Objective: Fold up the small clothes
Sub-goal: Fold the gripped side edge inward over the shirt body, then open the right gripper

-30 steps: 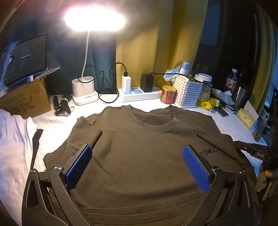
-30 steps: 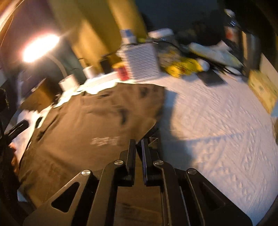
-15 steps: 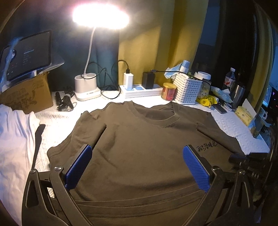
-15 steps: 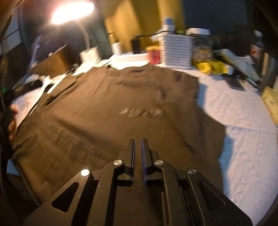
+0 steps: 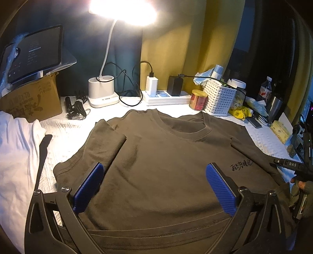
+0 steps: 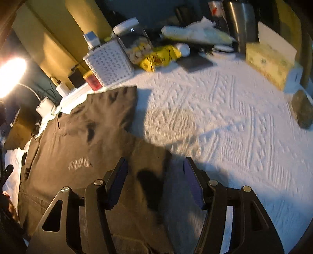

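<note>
Spreading brown T-shirt (image 5: 166, 166) flat mid-bench (image 6: 225, 117), collar at twelve o'clock. Left tongs (image 5: 154, 185) apart, hovering above hem; right tongs (image 6: 154, 181) opening over three o'clock edge, nothing pinched. Next probably: pinching sleeve, folding inward.

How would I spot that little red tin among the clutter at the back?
Find the bright lamp, then follow the white power strip rightward. The tin stands at its end, beside the white basket: the only short red cylinder, with a gold lid.
</note>
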